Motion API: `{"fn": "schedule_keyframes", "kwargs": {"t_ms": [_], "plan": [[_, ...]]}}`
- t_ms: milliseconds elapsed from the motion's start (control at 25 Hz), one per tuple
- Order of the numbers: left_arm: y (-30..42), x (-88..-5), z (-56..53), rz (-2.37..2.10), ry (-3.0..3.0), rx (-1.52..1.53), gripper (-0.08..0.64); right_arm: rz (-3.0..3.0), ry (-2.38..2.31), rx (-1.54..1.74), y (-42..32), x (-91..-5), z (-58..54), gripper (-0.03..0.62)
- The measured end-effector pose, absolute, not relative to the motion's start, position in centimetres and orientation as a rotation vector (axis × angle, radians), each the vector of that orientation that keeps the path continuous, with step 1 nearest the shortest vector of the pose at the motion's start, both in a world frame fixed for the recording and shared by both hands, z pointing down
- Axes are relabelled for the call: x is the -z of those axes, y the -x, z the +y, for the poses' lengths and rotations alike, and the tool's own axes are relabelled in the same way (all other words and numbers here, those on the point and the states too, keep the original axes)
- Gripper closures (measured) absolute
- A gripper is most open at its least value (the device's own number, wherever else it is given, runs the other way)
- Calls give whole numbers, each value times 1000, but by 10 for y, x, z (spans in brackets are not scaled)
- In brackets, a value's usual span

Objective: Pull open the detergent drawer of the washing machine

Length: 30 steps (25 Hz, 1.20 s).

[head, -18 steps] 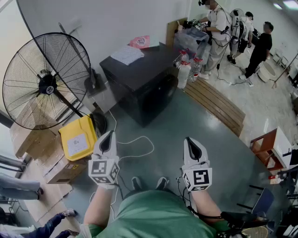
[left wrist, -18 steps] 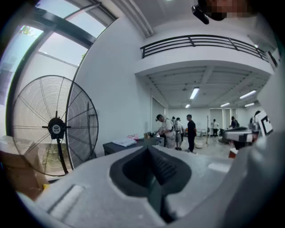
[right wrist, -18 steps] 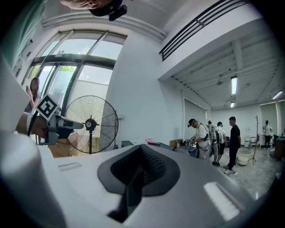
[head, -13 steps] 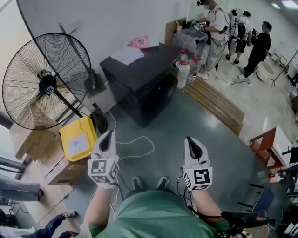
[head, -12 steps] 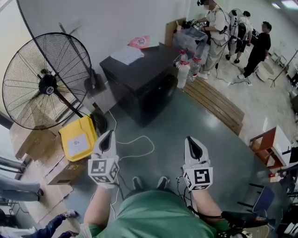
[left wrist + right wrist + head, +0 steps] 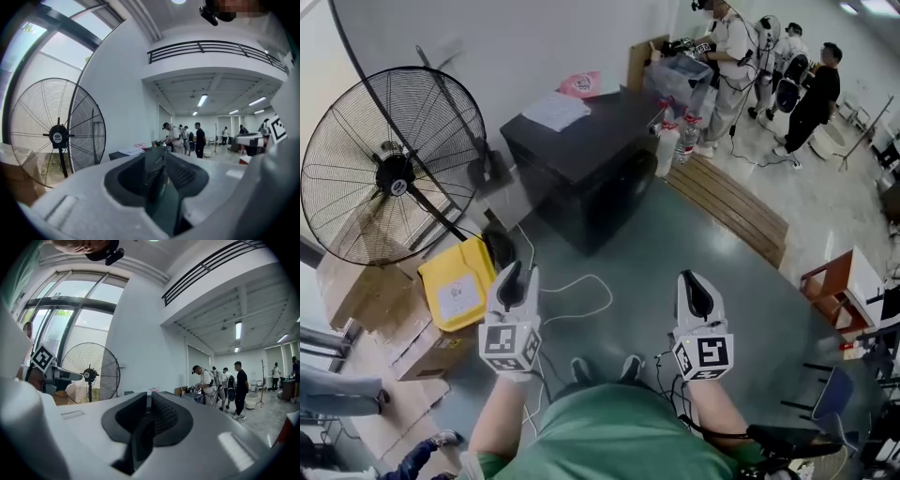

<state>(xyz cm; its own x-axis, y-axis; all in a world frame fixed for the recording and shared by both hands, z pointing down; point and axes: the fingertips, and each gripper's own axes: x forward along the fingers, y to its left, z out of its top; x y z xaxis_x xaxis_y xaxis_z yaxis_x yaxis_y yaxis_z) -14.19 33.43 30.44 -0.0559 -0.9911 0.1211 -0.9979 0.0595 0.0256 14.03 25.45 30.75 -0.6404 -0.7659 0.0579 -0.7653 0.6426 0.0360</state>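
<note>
The washing machine point(image 6: 581, 164) is a black cabinet against the white wall, well ahead of both grippers, with white papers point(image 6: 555, 110) on its top. I cannot make out its detergent drawer. My left gripper point(image 6: 514, 274) hovers over the grey floor, its jaws a little apart with nothing between them. In the left gripper view the left gripper point(image 6: 161, 159) shows a narrow gap, and the machine point(image 6: 126, 153) is small beyond it. My right gripper point(image 6: 694, 283) hangs level beside it, shut and empty. The right gripper view shows the right gripper point(image 6: 149, 401) with its pads together.
A large standing fan point(image 6: 389, 169) is at the left, with a yellow box point(image 6: 457, 281) and cardboard boxes point(image 6: 422, 352) below it. A white cable point(image 6: 572, 291) lies on the floor. Bottles point(image 6: 670, 145), a wooden pallet point(image 6: 731, 206) and several people point(image 6: 727, 56) are at the right.
The left gripper's jaws have parted slightly. Both grippers stay in about the same place, and the head view has shifted a little.
</note>
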Motion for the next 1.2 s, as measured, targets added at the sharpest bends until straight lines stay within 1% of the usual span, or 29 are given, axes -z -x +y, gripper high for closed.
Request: {"fn": "schedule_keyframes", "kwargs": {"t_ms": [40, 120, 160, 440, 720, 960, 1200], "plan": [[146, -304, 334, -2207, -2087, -95, 402, -2788, -1311, 18, -137, -306, 254, 553], [157, -305, 336, -2208, -2094, -87, 344, -2787, -1331, 26, -131, -303, 254, 429], [163, -306, 336, -2205, -2097, -84, 333, -2785, -1338, 29, -126, -302, 255, 407], [205, -319, 346, -2136, -2140, -58, 327, -2739, -1387, 60, -84, -301, 268, 407], [225, -325, 346, -2085, -2168, -53, 328, -2708, -1410, 66, -61, -300, 272, 407], [232, -333, 320, -2071, -2168, -51, 328, -2701, -1404, 51, -51, -311, 248, 407], [232, -338, 271, -2086, -2154, -86, 328, -2736, -1375, 5, -46, -324, 192, 407]]}}
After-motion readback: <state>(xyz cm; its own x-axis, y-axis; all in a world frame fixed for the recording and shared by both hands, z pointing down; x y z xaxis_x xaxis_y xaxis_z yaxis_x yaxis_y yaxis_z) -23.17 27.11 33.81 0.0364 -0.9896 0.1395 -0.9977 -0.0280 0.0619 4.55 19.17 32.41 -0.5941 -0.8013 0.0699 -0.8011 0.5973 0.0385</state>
